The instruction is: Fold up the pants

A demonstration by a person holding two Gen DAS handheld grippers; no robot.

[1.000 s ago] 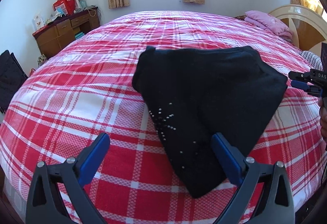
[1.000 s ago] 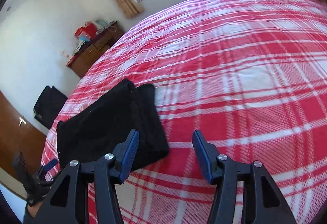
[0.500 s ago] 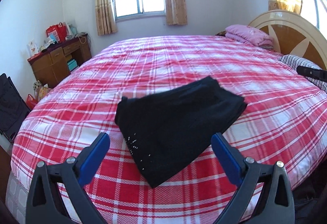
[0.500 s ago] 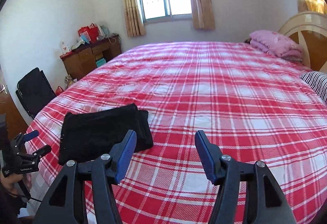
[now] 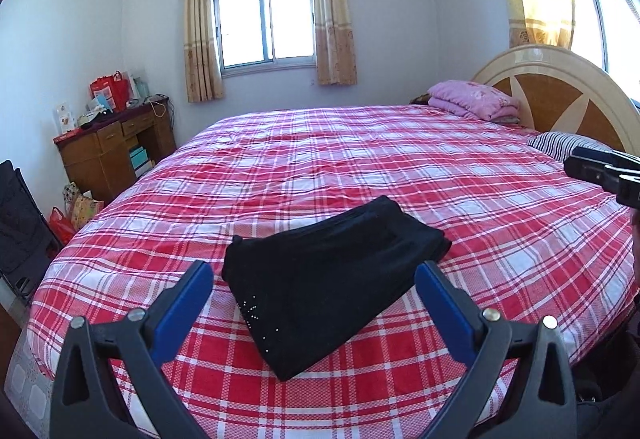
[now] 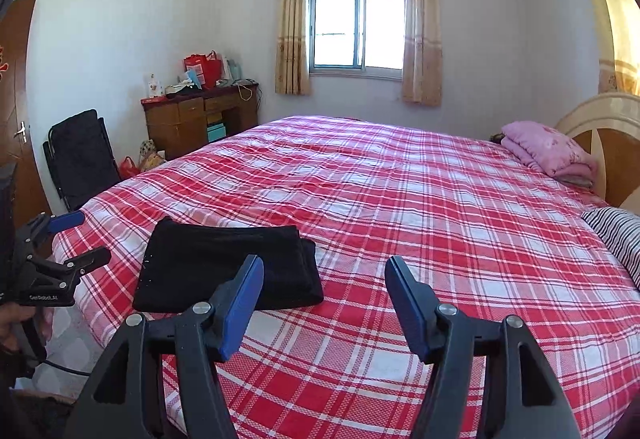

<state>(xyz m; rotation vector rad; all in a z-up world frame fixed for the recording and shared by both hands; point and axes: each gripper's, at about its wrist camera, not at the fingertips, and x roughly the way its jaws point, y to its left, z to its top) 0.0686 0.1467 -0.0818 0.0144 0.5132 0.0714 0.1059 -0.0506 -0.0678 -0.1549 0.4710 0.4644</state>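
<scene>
Near the bed's (image 5: 500, 199) front edge lie our soft, floppy folded pants (image 5: 332, 279); grab a thick edge. Both grippers (image 5: 314, 303) (image 6: 324, 299) gape, holding nothing.

Right claw (image 5: 600, 175) cut off by the left view's edge; folded pants' (image 6: 224, 263) near corner behind a blue finger (image 6: 240, 311).

Only readable text I can find is on the left hand-held gripper (image 6: 68, 239), seen from the right wrist cam: small white lettering on its black body, looks like "GenRobot.AI", though it's tiny so I might be off. Stuff on the dresser (image 6: 200, 119) is too blurry to read.
</scene>
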